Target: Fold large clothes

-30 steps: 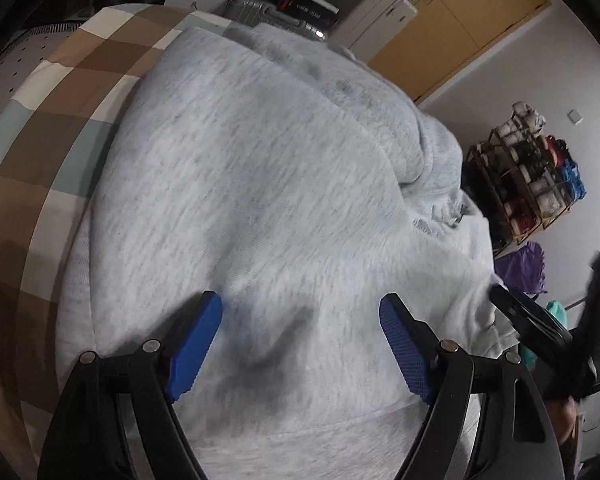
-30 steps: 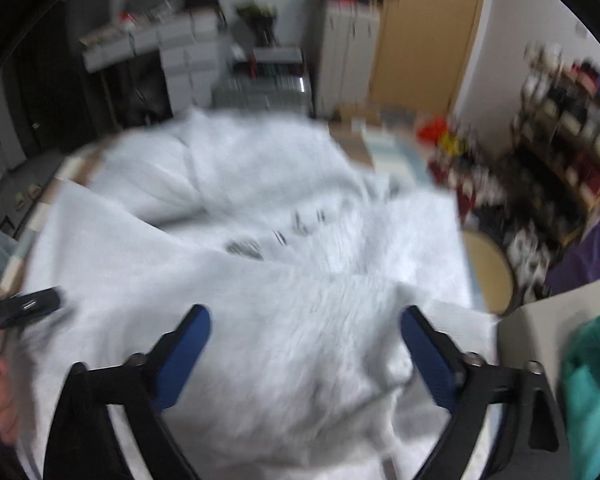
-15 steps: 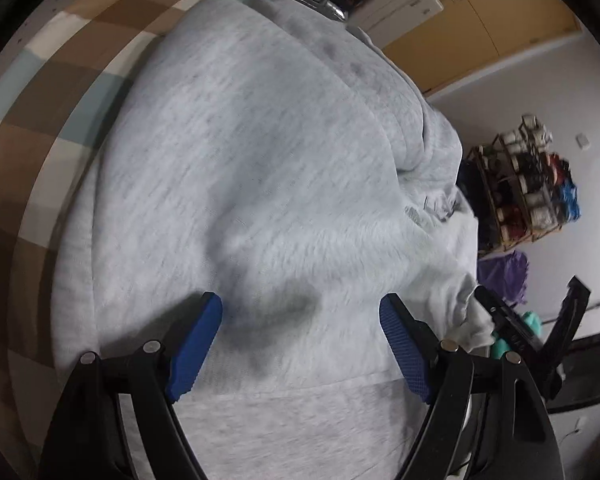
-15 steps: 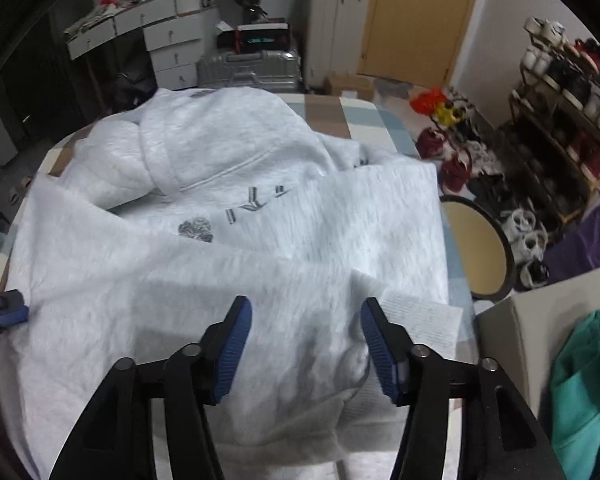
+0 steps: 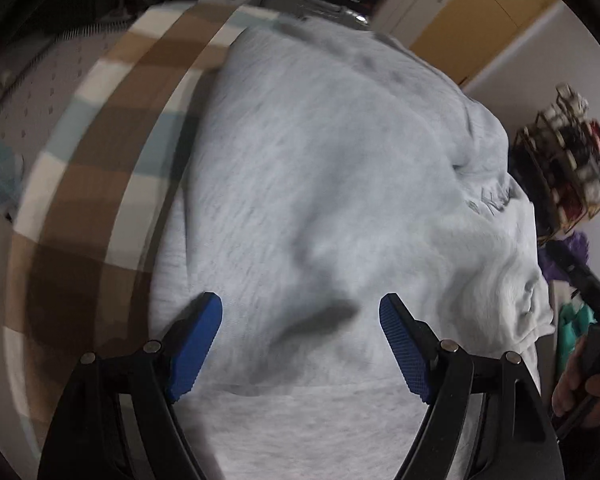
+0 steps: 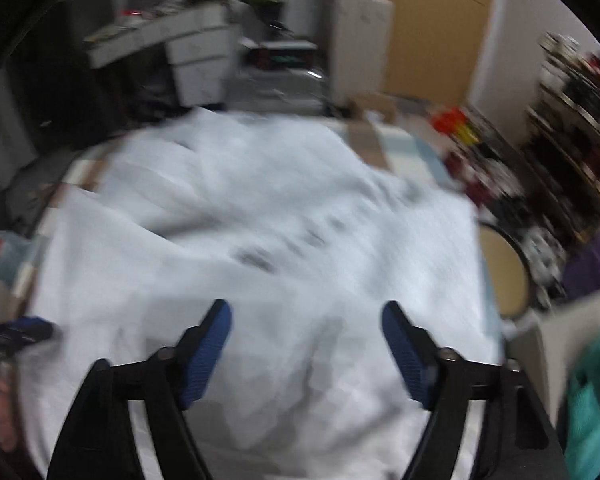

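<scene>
1. Left gripper (image 5: 300, 340): jaws wide, nothing clamped; blue pads (image 5: 194, 346) hang over the grey sweatshirt (image 5: 340, 184)
2. Right gripper (image 6: 306, 350): jaws opening, nothing between them
3. Sweatshirt lies spread on the checked cloth (image 5: 96, 184); in the left view its long axis runs from 6 to 1 o'clock; orientation unclear

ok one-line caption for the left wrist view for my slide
Left gripper open over a grey sweatshirt spread on a checked cloth.
</scene>
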